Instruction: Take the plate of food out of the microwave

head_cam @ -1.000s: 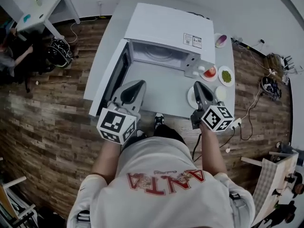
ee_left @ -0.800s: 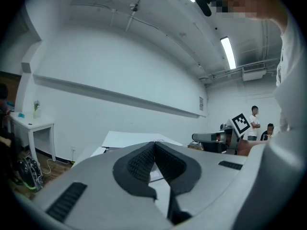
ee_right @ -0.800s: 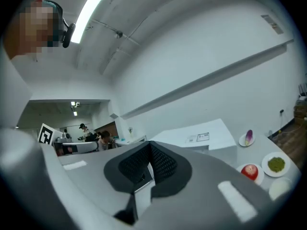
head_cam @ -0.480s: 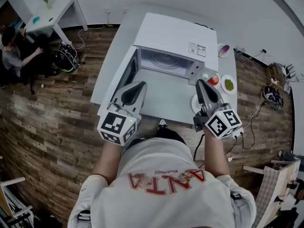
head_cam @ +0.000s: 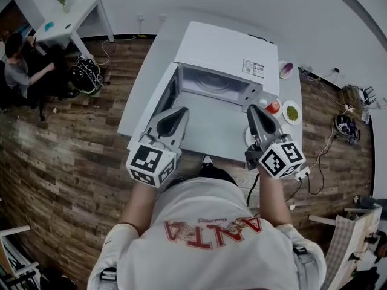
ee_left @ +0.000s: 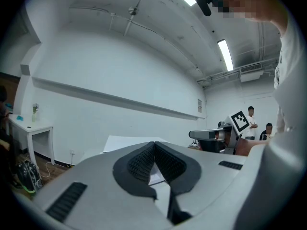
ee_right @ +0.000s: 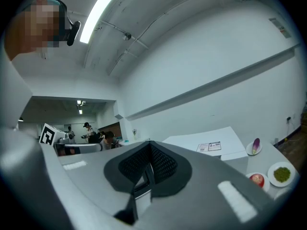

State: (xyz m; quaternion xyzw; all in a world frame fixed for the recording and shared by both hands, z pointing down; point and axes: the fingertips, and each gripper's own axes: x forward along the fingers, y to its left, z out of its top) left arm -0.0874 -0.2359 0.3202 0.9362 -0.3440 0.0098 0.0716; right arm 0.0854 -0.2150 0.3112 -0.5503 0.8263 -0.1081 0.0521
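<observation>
The white microwave (head_cam: 227, 50) stands on a grey table (head_cam: 205, 132) with its door (head_cam: 169, 95) swung open to the left. Inside I see only the glass turntable (head_cam: 211, 84). My left gripper (head_cam: 176, 115) hovers shut in front of the door, and its pads meet at the tip (ee_left: 154, 143) with nothing between them. My right gripper (head_cam: 254, 110) hovers shut by the microwave's right front corner, also holding nothing (ee_right: 149, 143). To the right lie a plate with a red fruit (head_cam: 273, 106), a plate of green food (head_cam: 291, 113) and a plate with a purple item (head_cam: 285, 70).
A white plate (head_cam: 247, 139) shows partly behind the right gripper. A person sits at a white desk (head_cam: 66, 20) at the far left. Cables and a power strip (head_cam: 302, 173) lie on the wooden floor at the right. People stand in the room's background.
Both grippers have lifted toward the camera, the right one more. The white plate by the right gripper is now mostly hidden behind it. Both stay shut.
</observation>
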